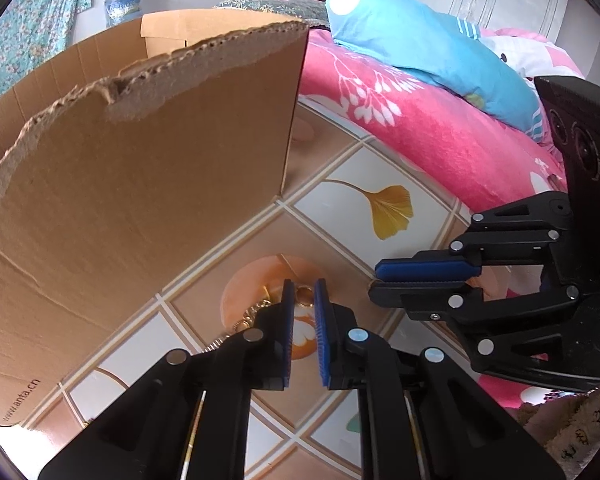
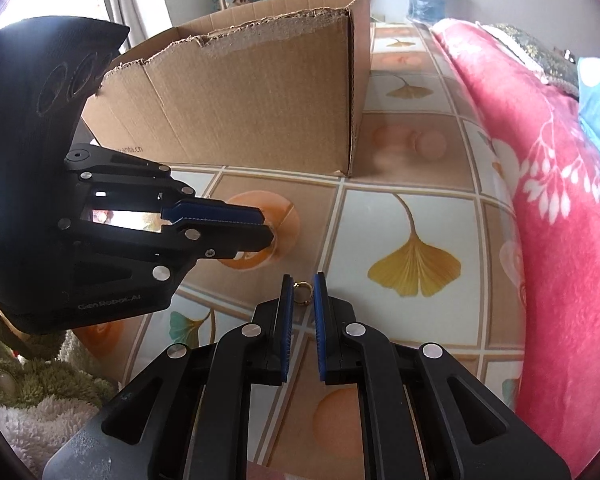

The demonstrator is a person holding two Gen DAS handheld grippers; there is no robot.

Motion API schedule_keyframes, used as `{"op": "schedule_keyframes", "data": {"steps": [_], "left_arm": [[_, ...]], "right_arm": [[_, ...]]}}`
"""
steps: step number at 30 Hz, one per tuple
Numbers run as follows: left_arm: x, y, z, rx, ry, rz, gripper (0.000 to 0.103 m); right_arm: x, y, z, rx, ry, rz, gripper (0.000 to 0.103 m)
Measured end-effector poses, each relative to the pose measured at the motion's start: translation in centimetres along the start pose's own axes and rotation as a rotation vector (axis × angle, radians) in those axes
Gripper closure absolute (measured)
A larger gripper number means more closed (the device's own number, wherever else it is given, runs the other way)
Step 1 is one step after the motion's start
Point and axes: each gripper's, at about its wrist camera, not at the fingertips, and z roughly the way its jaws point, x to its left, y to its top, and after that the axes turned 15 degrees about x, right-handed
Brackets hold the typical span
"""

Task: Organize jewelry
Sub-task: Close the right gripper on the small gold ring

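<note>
In the left wrist view my left gripper (image 1: 304,283) points down at an orange circle on the tablecloth. Its blue pads are shut on a small gold ring (image 1: 304,297). A heap of gold chain (image 1: 256,313) lies on the cloth just left of its left finger. My right gripper (image 1: 374,281) comes in from the right with its jaws together. In the right wrist view my right gripper (image 2: 303,278) is shut on a small gold ring (image 2: 302,293) just above the cloth. My left gripper (image 2: 269,233) sits to its left, jaws together, and its ring is hidden.
A torn-edged cardboard box (image 1: 140,200) (image 2: 260,112) stands open-topped on the ginkgo-print tablecloth (image 2: 380,216), behind and left of the grippers. A pink blanket (image 1: 440,128) (image 2: 560,240) with a blue pillow (image 1: 420,40) borders the right side. Fuzzy fabric (image 2: 28,380) lies at the near left.
</note>
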Motion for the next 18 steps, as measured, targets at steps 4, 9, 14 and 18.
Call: {"op": "schedule_keyframes", "data": {"steps": [4, 9, 14, 18], "left_arm": [[-0.3, -0.1, 0.0, -0.001, 0.007, 0.015, 0.093], [-0.4, 0.0, 0.0, 0.012, 0.005, 0.019, 0.093], [-0.9, 0.0, 0.1, 0.016, 0.02, 0.044, 0.091], [-1.2, 0.2, 0.1, 0.022, 0.031, 0.055, 0.091]], "right_arm": [[0.0, 0.0, 0.0, 0.003, -0.005, -0.011, 0.093], [0.1, 0.0, -0.1, 0.008, -0.014, -0.03, 0.089], [0.4, -0.2, -0.1, 0.005, -0.028, -0.052, 0.087], [0.6, -0.3, -0.2, 0.004, -0.034, -0.06, 0.087]]}}
